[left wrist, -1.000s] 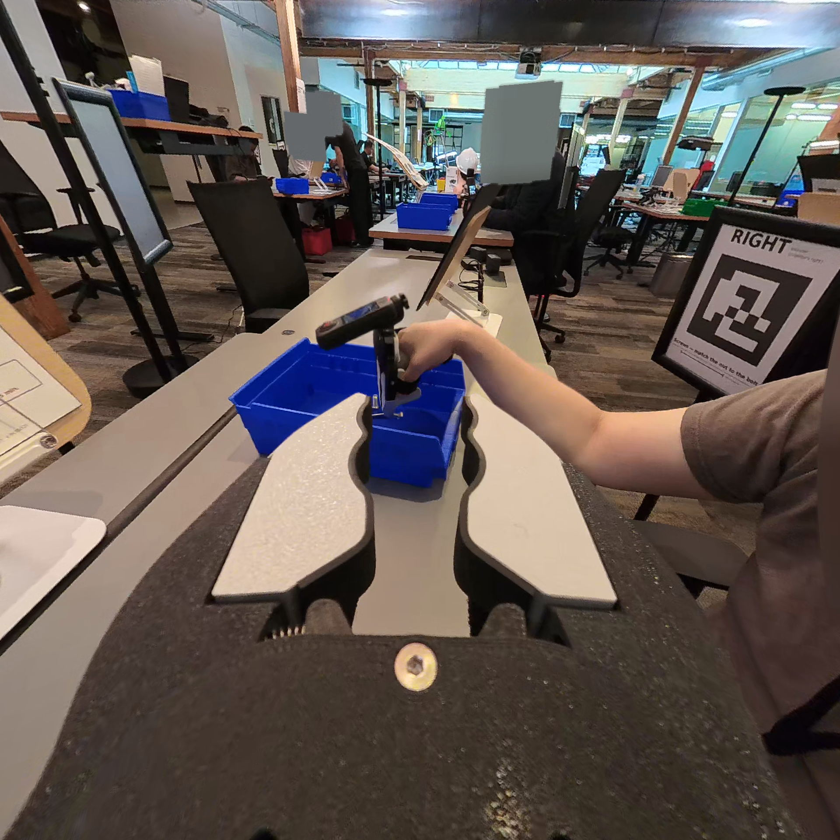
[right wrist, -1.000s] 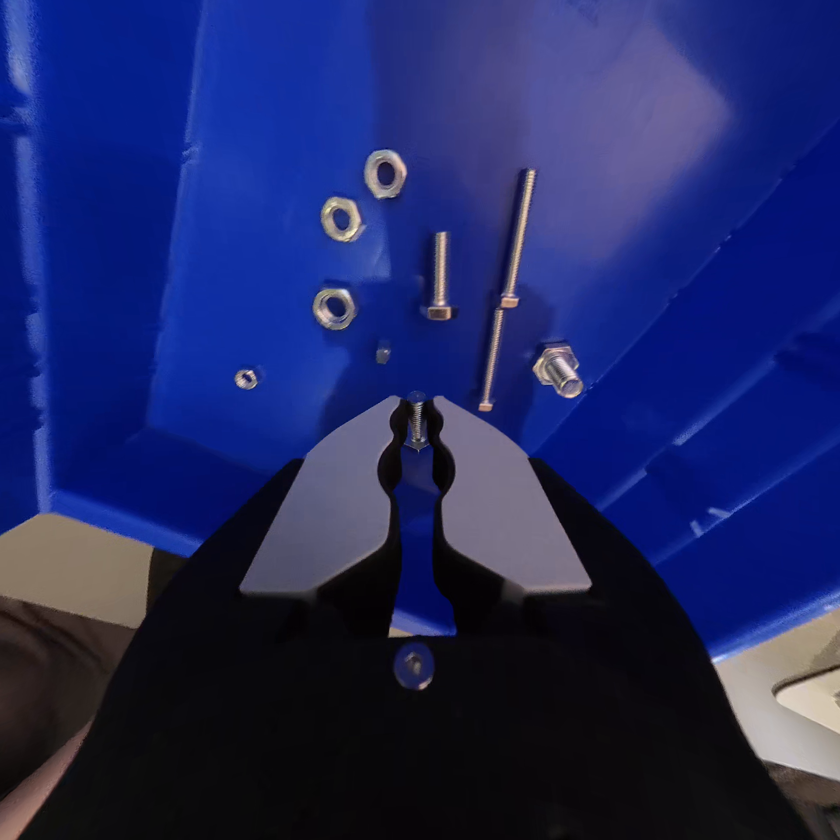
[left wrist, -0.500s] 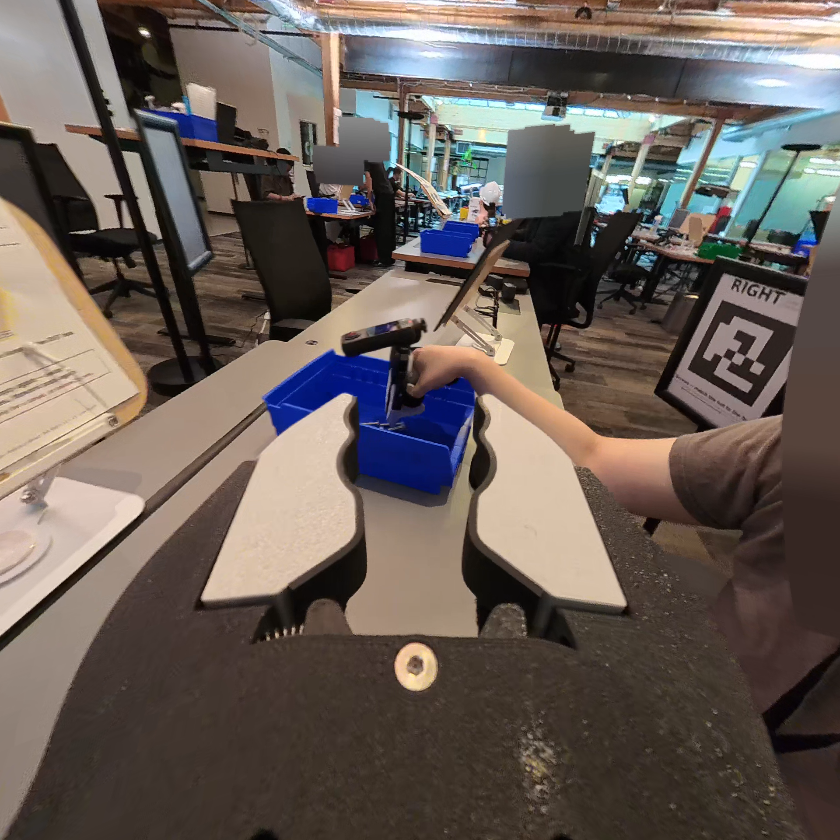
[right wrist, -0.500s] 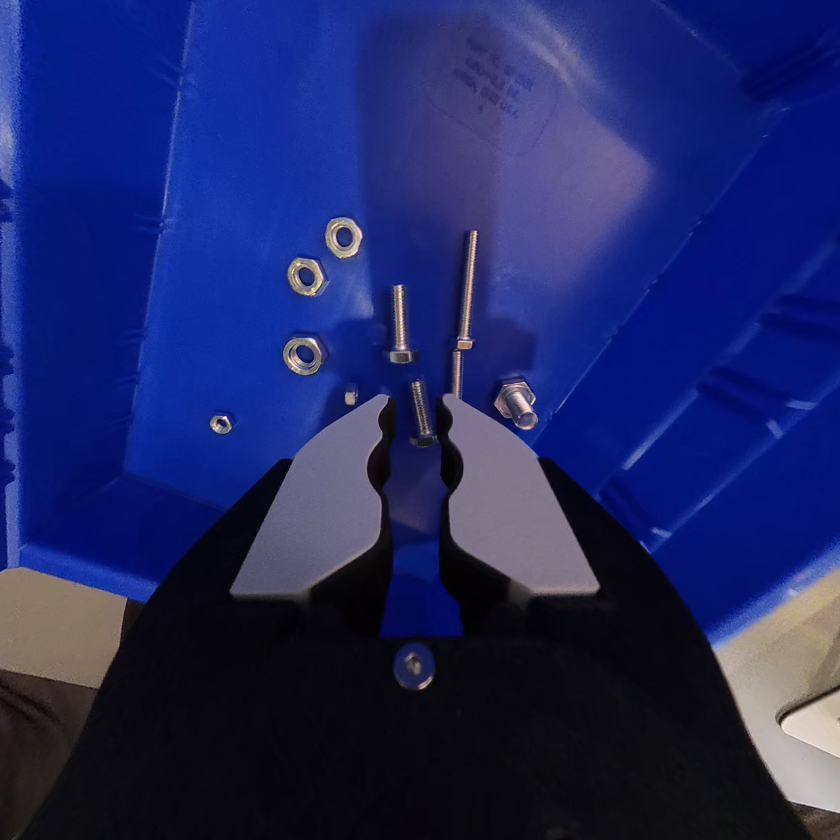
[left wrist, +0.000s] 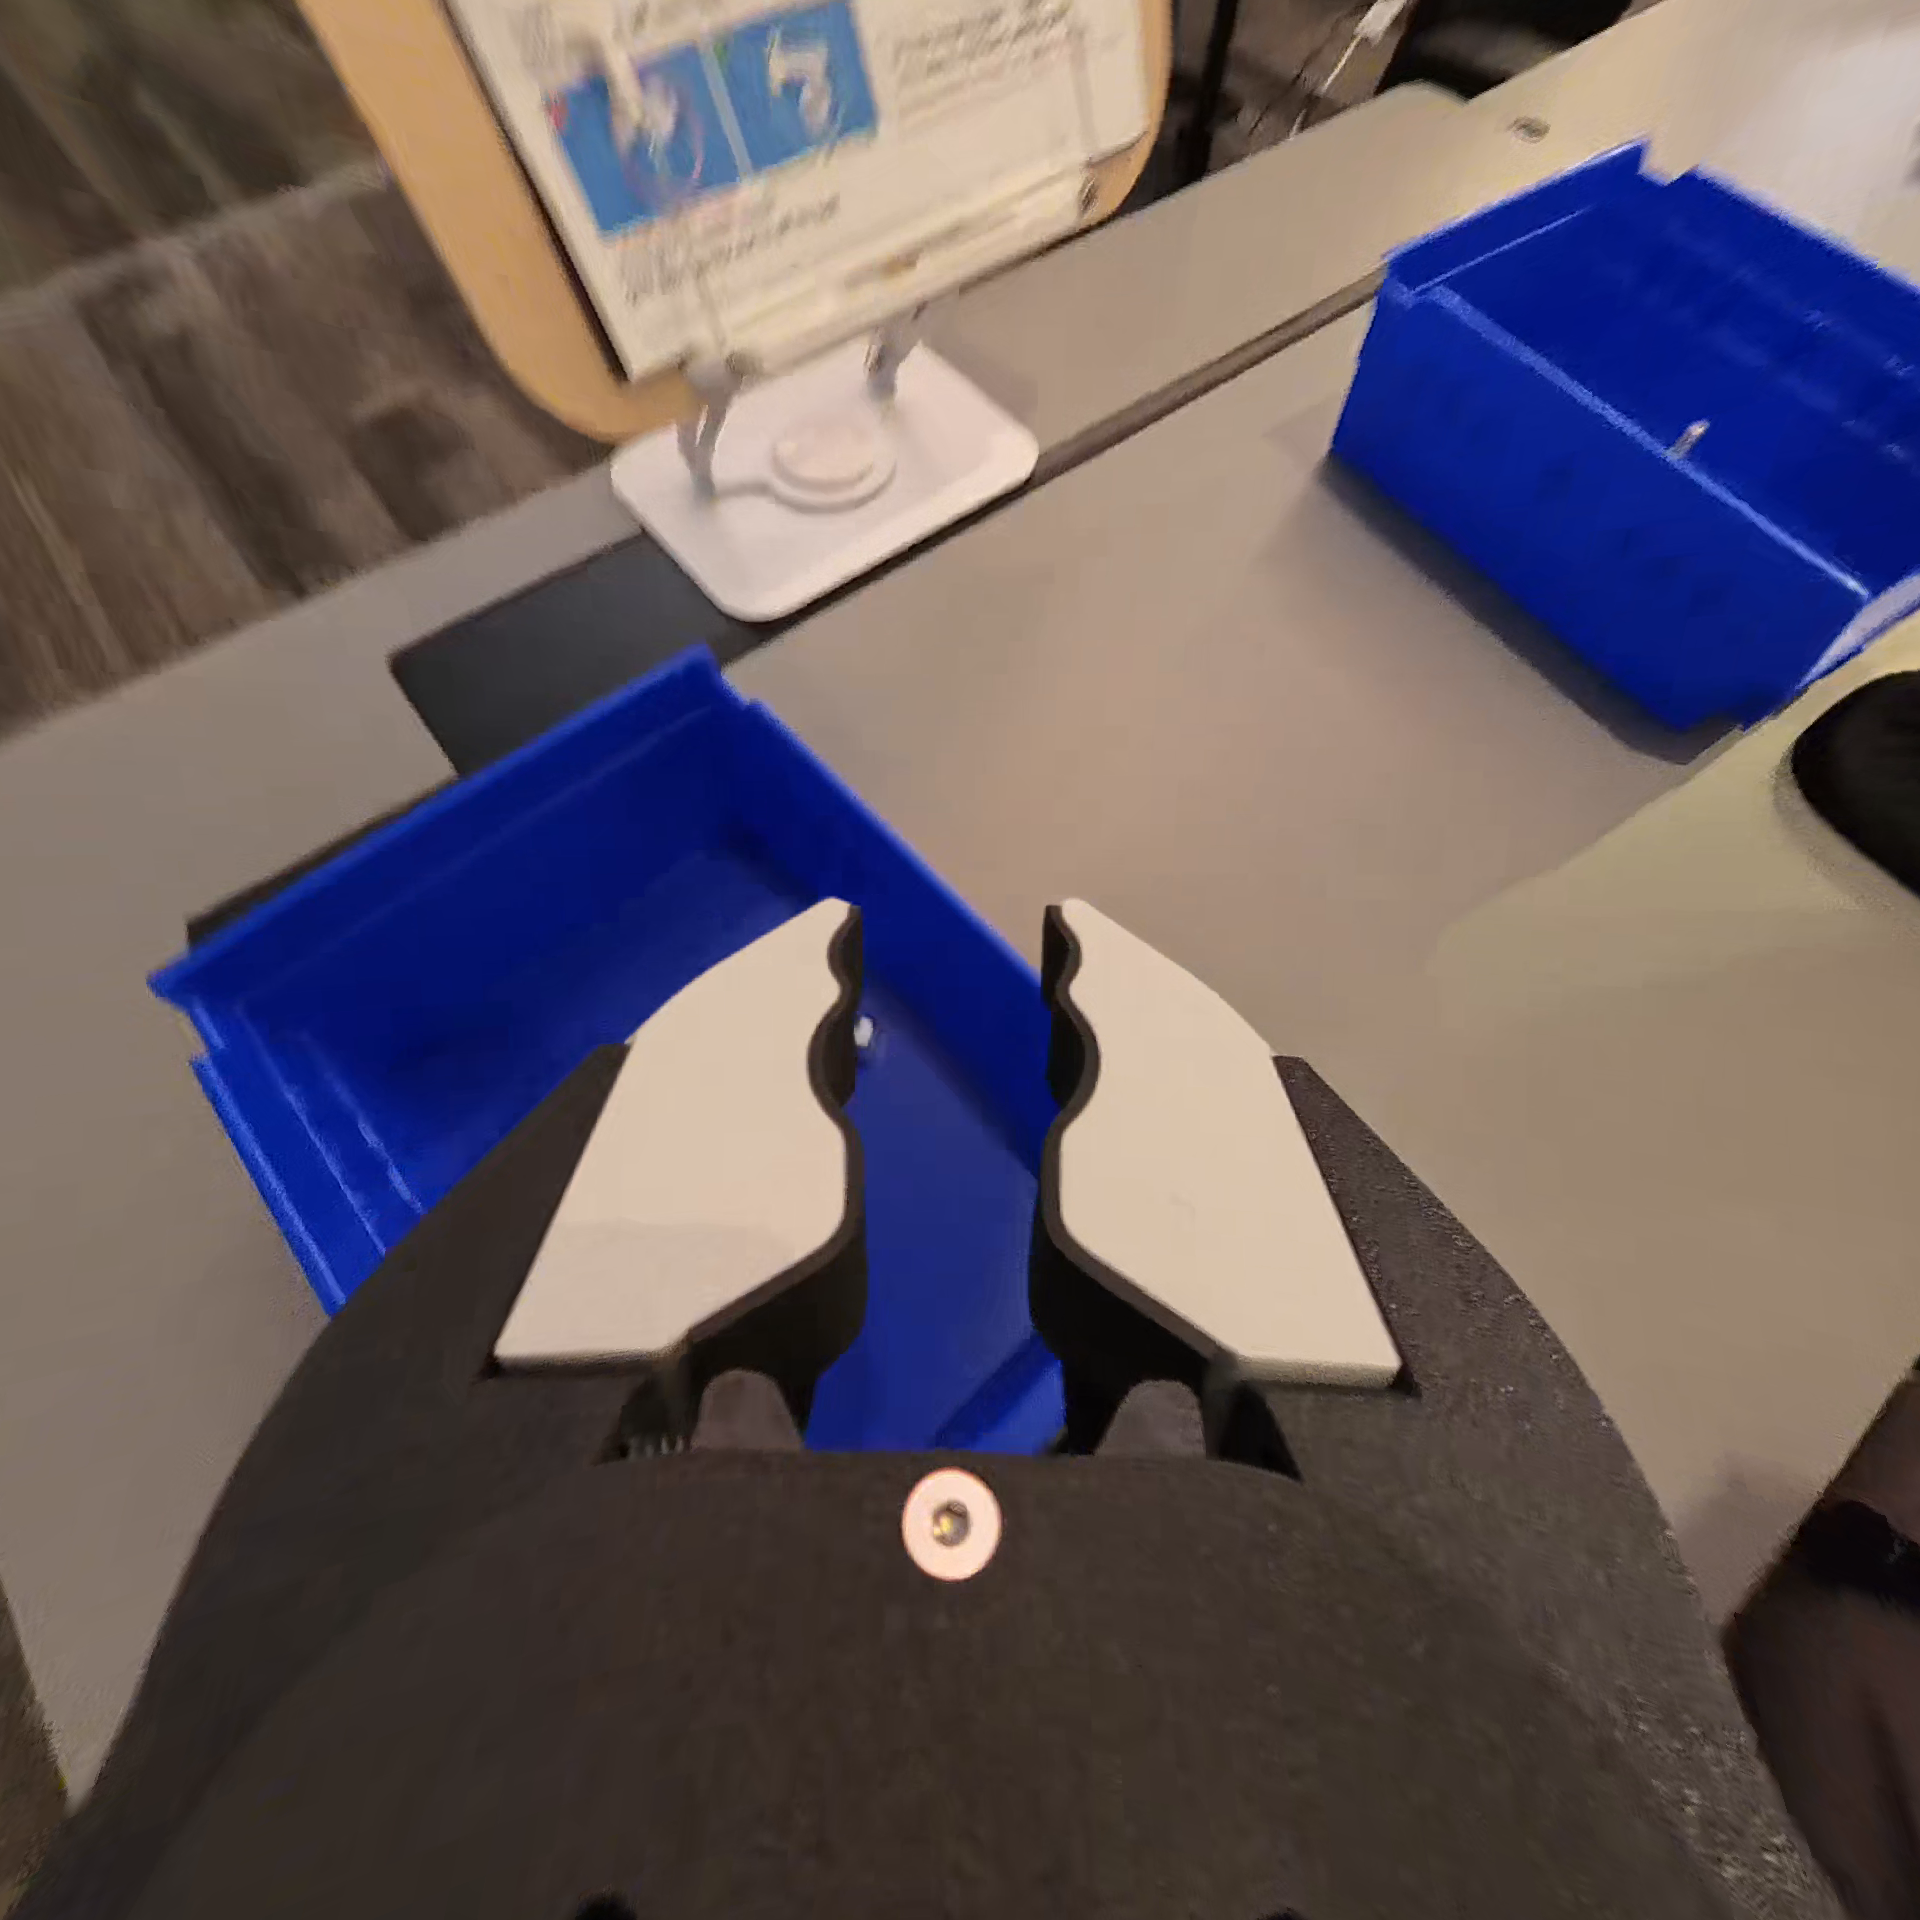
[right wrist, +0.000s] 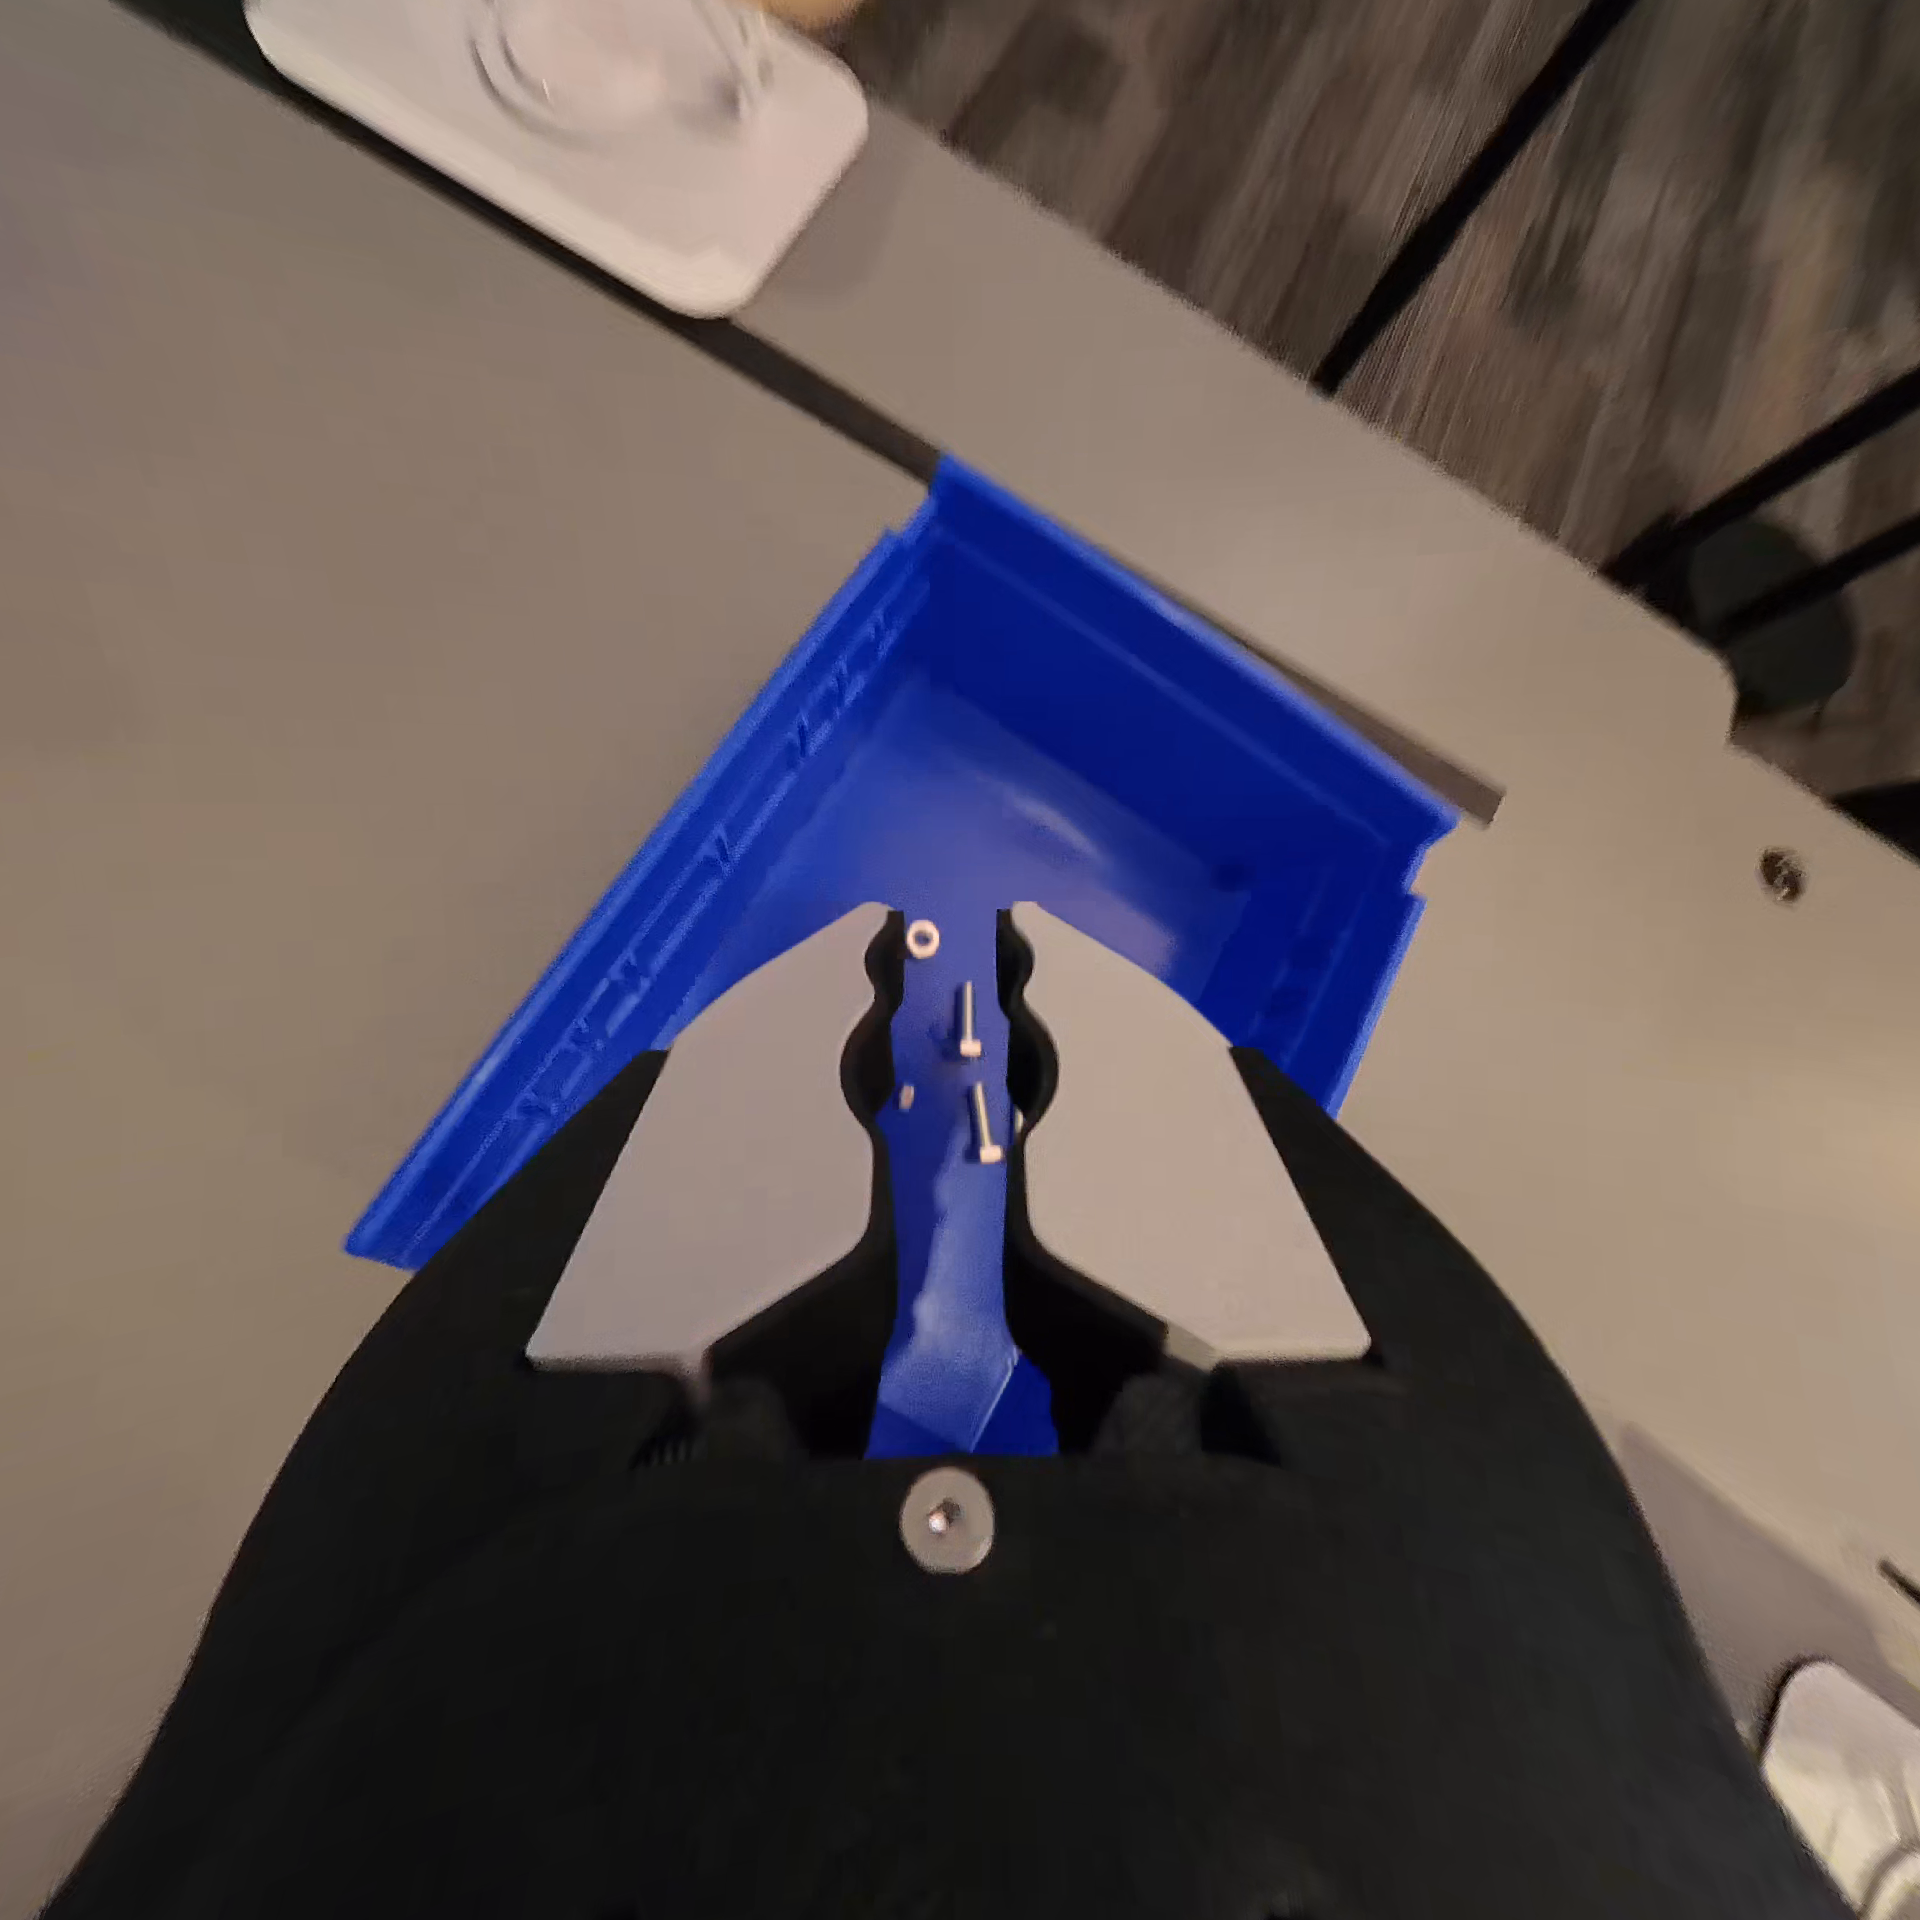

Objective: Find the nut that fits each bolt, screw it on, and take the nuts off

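Both grippers gape empty — blue bin (right wrist: pixel 1091 665) holds bolts (right wrist: pixel 983 1124), seemingly a nut (right wrist: pixel 922 938).

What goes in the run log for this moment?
left gripper: open, empty, over blue bin | right gripper: open, empty, above bin of bolts and nut

Bare grey table (left wrist: pixel 1195 727) lies open between the near blue bin (left wrist: pixel 499 935) and the far bin (left wrist: pixel 1621 499); a sign stand (left wrist: pixel 831 468) blocks the edge beyond the near bin.
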Available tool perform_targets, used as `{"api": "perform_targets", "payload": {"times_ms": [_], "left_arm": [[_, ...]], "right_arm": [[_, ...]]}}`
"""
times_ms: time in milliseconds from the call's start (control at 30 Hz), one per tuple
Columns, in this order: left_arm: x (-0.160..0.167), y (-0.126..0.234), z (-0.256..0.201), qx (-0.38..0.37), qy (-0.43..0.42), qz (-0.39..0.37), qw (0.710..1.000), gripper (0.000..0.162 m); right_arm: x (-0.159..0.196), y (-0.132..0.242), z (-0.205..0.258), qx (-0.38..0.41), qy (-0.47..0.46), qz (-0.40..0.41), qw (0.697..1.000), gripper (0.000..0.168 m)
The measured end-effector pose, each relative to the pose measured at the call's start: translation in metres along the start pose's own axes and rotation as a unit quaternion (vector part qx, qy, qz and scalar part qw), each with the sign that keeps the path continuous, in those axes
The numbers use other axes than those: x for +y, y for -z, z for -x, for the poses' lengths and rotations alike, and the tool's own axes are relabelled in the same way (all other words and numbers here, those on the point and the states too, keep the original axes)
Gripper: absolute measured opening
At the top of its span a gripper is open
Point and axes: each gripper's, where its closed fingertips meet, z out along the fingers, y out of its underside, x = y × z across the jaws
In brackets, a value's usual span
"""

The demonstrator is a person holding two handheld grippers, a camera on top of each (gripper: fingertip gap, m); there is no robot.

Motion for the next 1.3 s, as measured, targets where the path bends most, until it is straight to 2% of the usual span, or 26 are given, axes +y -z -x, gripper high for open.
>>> {"api": "perform_targets", "payload": {"times_ms": [133,267,333,467,700,800,1000,1300], "left_arm": [[0.034,-0.025,0.016,0.006,0.092,0.089,0.992,0.028],[0.079,-0.059,0.028,-0.012,0.152,0.211,0.966,0.026],[0.094,-0.079,0.035,-0.018,0.155,0.244,0.957,0.027],[0.111,-0.112,0.036,0.001,0.181,0.274,0.944,0.038],[0.136,-0.129,0.052,-0.075,0.177,0.332,0.923,0.048],[0.142,-0.140,0.048,-0.059,0.197,0.335,0.920,0.048],[0.152,-0.145,0.053,-0.083,0.194,0.356,0.910,0.048],[0.158,-0.138,0.055,-0.095,0.183,0.380,0.902,0.043]], "right_arm": [[-0.023,0.017,0.012,0.017,0.029,-0.056,0.998,0.018],[-0.027,0.016,0.018,0.027,0.051,-0.054,0.997,0.018],[-0.026,0.012,0.019,0.028,0.056,-0.048,0.997,0.018],[-0.022,0.004,0.017,0.033,0.059,-0.032,0.997,0.018],[-0.021,0.005,0.015,0.031,0.062,-0.033,0.997,0.018],[-0.019,0.006,0.014,0.032,0.066,-0.028,0.997,0.018],[-0.019,0.004,0.016,0.036,0.078,-0.020,0.996,0.018],[-0.017,0.000,0.021,0.036,0.092,-0.008,0.995,0.018]]}}
